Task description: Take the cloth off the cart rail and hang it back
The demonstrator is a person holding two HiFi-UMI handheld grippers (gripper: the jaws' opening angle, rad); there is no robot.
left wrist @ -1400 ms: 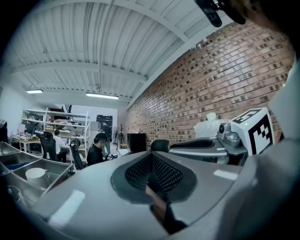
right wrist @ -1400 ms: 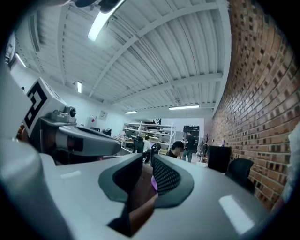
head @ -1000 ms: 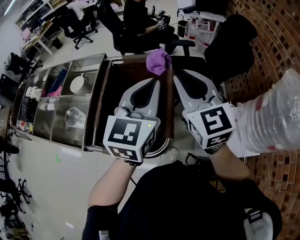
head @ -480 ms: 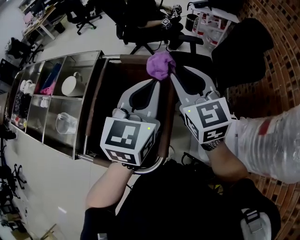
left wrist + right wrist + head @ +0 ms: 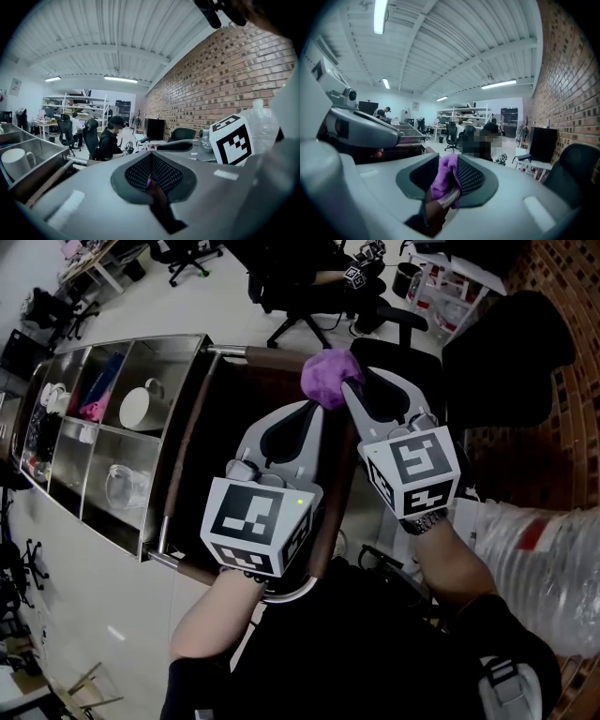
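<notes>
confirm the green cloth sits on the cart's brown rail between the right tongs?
The cloth is purple, not green; the right gripper view shows it. It sits on the cart's brown rail between the right tongs, which are opening.

A brick wall (image 5: 220, 70) flanks a white-ceilinged room with black office chairs (image 5: 574, 168).
</notes>
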